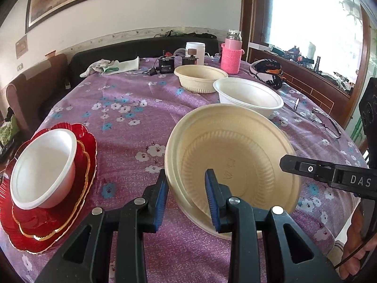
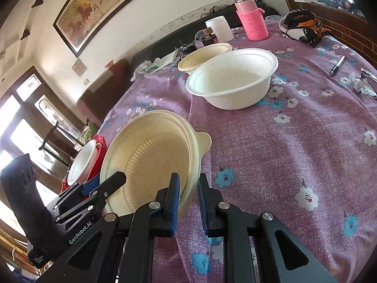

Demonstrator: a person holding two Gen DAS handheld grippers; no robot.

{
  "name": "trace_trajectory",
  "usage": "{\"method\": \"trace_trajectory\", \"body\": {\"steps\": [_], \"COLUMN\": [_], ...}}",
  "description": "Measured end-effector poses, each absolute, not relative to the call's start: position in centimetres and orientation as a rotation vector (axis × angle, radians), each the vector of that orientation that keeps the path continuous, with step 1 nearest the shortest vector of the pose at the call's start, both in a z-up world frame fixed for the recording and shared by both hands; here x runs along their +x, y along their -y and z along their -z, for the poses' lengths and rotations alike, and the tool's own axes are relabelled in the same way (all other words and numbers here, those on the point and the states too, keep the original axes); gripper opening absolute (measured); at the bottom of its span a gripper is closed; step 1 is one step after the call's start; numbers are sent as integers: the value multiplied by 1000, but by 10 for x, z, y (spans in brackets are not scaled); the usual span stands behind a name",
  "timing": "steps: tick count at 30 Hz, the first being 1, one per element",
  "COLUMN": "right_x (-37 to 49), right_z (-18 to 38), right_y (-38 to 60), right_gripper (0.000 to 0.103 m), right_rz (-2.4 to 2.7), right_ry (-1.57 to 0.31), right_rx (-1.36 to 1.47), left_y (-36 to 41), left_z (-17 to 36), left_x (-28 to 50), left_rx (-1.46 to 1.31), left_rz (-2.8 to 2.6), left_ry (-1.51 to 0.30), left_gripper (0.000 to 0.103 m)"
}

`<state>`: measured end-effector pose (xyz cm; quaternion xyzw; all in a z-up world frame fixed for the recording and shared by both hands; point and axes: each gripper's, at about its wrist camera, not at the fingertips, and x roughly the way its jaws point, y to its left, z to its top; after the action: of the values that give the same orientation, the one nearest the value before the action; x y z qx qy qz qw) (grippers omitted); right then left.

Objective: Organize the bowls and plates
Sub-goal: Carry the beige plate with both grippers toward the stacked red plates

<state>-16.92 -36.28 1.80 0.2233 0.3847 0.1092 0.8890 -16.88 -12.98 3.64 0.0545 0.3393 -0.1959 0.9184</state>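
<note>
Cream bowl [image 1: 232, 165], tipped on edge, hangs above the flowered desk [image 1: 132, 108] between my two tools. My left tool [image 1: 187, 198] clenches its near rim, one blue pad inside, one outside; my right tool [image 2: 187, 202] pinches the opposite rim the same way. Beyond it sit a white bowl [image 1: 249, 96] and another cream bowl [image 1: 200, 77]; to the left, a small white bowl [image 1: 43, 167] rests on red plates [image 1: 77, 200]. I judge the thin rim could flex and slip if my hands pull apart or twist unevenly, dropping the bowl.
</note>
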Motion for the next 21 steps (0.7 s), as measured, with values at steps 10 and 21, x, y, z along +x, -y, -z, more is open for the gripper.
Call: {"method": "trace_trajectory", "body": {"steps": [10, 21], "right_x": [-172, -181], "right_z": [-20, -31], "right_y": [361, 356], "right_gripper": [17, 17], "right_rz": [-231, -240], "right_ry": [-796, -779], "right_rx": [464, 452], "left_y": [129, 125], "left_z": [-40, -51], "left_x": [-174, -186], "left_rx": [115, 112], "left_rz": [400, 392], "left_ry": [-682, -650], "left_gripper": [32, 35]}}
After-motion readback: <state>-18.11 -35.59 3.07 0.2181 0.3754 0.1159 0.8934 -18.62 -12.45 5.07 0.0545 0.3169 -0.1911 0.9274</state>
